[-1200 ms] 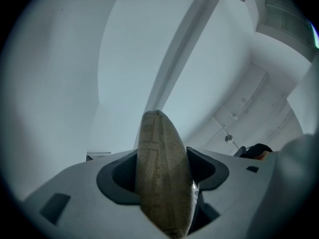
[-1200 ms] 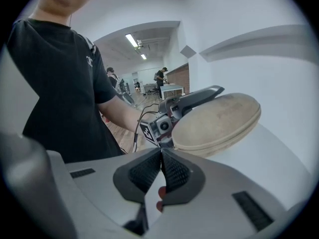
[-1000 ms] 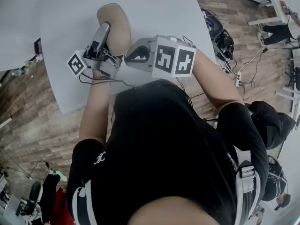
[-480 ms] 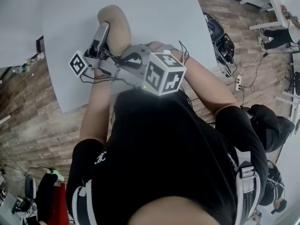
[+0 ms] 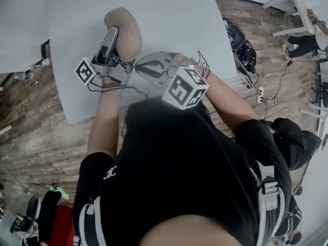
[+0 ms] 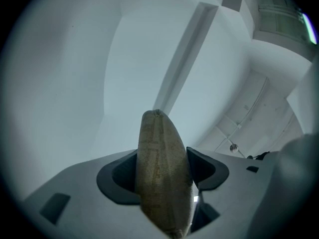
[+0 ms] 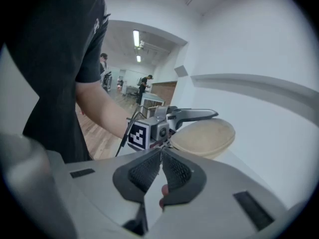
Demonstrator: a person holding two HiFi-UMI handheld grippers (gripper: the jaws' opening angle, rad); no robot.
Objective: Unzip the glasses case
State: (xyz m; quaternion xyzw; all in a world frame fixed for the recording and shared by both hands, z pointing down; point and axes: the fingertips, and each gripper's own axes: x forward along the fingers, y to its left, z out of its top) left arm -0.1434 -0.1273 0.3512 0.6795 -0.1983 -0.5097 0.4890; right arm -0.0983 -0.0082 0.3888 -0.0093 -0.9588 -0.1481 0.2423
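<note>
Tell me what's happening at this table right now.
A person is working with two handheld grippers over a white table. The left gripper clamps a tan glasses case. The right gripper has its jaws shut, with the tips right by the case's edge. Whether they pinch the zipper pull can't be seen. The case looks closed.

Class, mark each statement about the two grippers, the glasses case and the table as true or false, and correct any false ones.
1. The left gripper is clamped on the glasses case. True.
2. The right gripper has its jaws wide apart. False: they are together.
3. The glasses case is black. False: it is tan.
4. The table has a pale top. True.
</note>
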